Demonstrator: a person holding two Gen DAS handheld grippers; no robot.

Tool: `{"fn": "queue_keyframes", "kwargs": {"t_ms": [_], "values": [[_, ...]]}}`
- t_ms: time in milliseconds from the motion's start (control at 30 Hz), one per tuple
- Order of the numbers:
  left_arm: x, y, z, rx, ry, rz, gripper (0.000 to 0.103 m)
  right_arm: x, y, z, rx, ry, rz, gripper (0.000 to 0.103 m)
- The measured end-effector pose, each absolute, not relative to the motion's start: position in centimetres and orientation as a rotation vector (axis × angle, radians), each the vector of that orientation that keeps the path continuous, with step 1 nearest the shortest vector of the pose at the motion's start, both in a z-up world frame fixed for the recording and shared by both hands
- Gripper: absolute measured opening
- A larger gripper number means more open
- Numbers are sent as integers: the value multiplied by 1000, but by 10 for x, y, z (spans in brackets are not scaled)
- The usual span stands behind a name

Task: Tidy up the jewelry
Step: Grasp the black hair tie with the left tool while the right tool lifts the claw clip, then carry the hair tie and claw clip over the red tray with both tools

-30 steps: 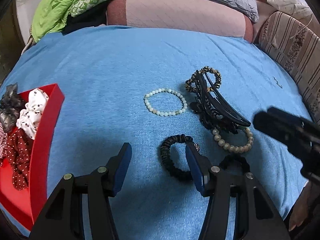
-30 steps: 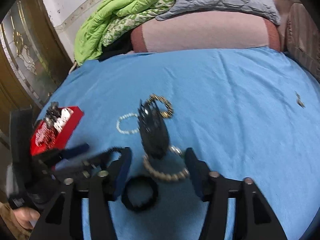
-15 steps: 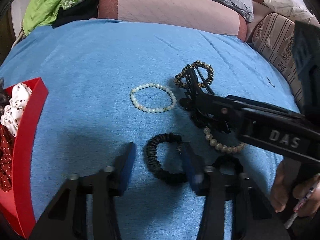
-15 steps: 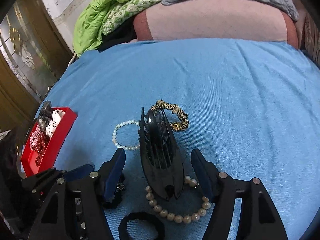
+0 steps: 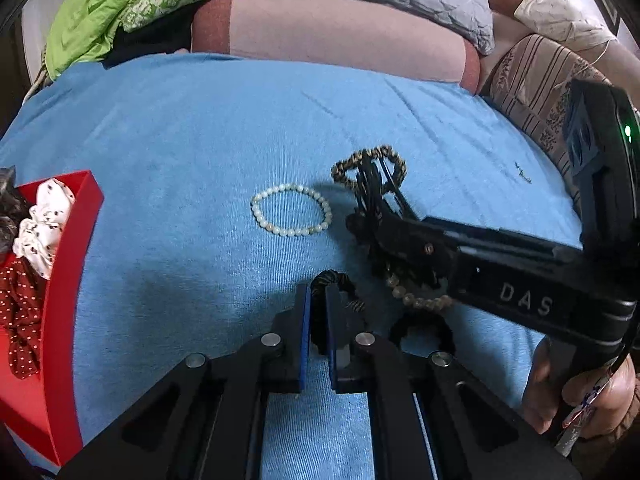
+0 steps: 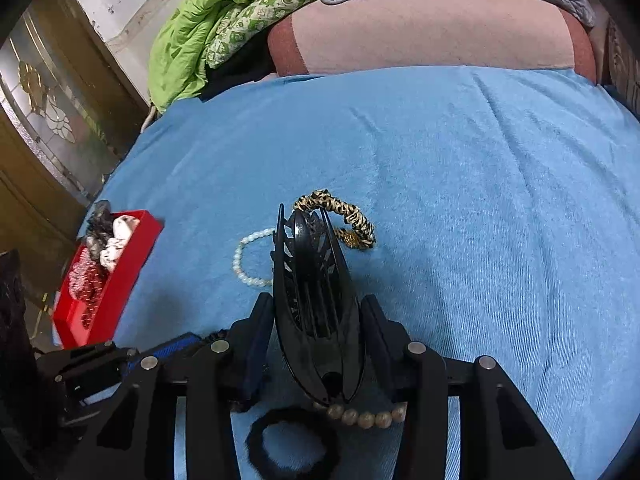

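Note:
My left gripper (image 5: pixel 316 304) is shut on a black ruffled hair tie (image 5: pixel 334 280) that lies on the blue sheet (image 5: pixel 200 128). My right gripper (image 6: pixel 316 316) straddles a black claw clip (image 6: pixel 312 280); its jaws are closing and both pads touch the clip's sides. In the left wrist view the right gripper (image 5: pixel 384 228) reaches in from the right over the clip. A beige pearl bracelet (image 6: pixel 360 418) lies under the clip's near end. Beside it sit a white bead bracelet (image 5: pixel 292 214), a leopard-print scrunchie (image 6: pixel 352 216) and a second black hair tie (image 6: pixel 256 440).
A red box (image 5: pixel 76 248) with several scrunchies inside stands at the left edge of the sheet. Pillows and a green quilt (image 6: pixel 208 28) are piled at the far end. A striped cushion (image 5: pixel 532 80) lies at the right. A hand (image 5: pixel 580 392) holds the right tool.
My left jaws have closed from wide open onto the black hair tie. The right gripper has come forward and down over the claw clip, and its jaws have narrowed onto the clip.

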State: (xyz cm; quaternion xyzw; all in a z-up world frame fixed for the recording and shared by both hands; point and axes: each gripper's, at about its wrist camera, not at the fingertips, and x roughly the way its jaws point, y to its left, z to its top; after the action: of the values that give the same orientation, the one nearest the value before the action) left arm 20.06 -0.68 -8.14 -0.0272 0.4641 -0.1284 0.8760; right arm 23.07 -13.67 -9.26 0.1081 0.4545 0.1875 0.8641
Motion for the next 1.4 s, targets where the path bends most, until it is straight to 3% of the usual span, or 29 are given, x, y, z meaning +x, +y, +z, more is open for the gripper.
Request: {"fn": "queue_keyframes", "kwargs": {"t_ms": [767, 1400], "values": [[147, 37, -26, -124, 858, -210, 7, 157, -154, -115, 607, 1259, 594, 49], [104, 117, 21, -131, 745, -72, 7, 149, -104, -50, 505, 1095, 652, 49]]}}
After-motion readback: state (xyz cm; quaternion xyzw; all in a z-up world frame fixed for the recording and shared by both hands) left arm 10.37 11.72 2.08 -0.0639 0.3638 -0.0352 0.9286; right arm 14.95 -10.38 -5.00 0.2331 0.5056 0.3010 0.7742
